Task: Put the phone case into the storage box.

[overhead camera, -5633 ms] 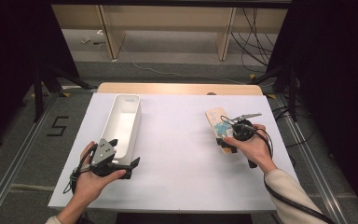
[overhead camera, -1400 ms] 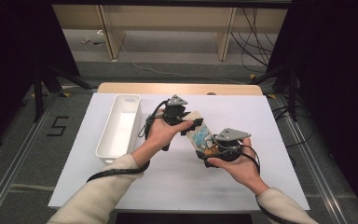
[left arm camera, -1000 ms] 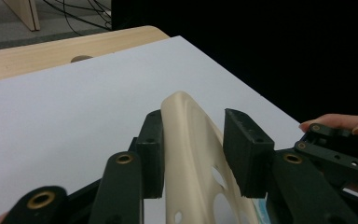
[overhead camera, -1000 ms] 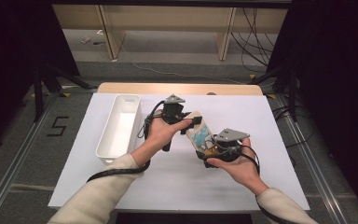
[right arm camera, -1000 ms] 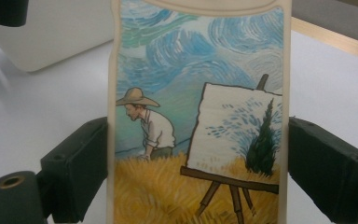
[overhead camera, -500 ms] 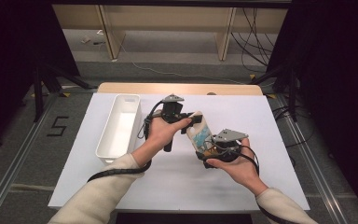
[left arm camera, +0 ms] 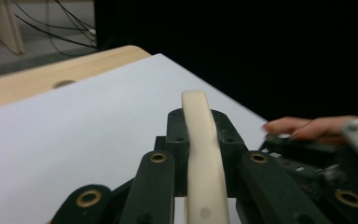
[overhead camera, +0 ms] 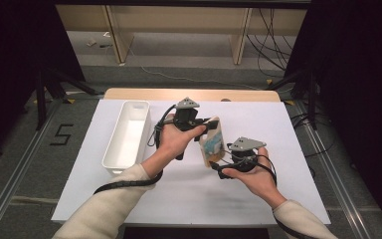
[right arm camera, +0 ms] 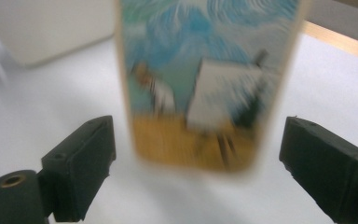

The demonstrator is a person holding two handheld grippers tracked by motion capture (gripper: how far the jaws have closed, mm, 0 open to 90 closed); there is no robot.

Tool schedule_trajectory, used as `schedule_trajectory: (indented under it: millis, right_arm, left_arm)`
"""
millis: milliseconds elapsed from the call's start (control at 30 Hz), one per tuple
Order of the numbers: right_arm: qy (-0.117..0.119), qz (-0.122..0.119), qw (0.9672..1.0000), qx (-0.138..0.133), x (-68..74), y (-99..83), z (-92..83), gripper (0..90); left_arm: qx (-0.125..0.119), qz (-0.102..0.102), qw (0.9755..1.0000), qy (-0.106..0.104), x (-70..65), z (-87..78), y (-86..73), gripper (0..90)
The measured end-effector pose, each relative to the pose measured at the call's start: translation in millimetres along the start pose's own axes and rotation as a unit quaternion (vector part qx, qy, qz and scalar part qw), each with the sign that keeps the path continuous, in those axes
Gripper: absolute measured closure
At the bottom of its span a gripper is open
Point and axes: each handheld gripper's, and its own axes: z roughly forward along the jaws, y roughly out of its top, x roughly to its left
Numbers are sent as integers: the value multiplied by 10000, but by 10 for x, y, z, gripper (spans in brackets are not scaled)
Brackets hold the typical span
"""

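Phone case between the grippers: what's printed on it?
Blue swirls over orange-tan on the phone case; right gripper view.

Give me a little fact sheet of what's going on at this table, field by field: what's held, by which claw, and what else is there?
Held thing: flat card-like piece with a blue and orange picture
Left gripper: jaws just closed on the piece's cream edge, shut on it
Right gripper: jaws open, either side of the piece's lower end, not pressing it
Nearby: white oblong tray, empty, to the left
Surface: white table top

High view looks down; tong cameras close (sharing the card (overhead camera: 212, 141)).
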Motion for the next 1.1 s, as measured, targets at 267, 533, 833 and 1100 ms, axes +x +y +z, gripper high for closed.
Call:
schedule_trajectory:
  millis: [267, 533, 833, 1100]
  right_arm:
    - [23, 75, 10000, -55, -48, 5, -36, 77]
    - [94, 102, 9999, -88, -76, 2, -48, 68]
    - [245, 78, 9996, -90, -72, -7, -50, 75]
    - [337, 22, 9994, -37, -59, -15, -31, 83]
  left_arm:
    - [107, 109, 9996, -226, 26, -40, -10, 796]
    - [214, 343, 9984, -399, 27, -63, -54, 795]
    - [344, 855, 9919, -872, 12, -89, -83, 794]
    - [461, 1051, 9876, -1076, -42, -86, -112, 794]
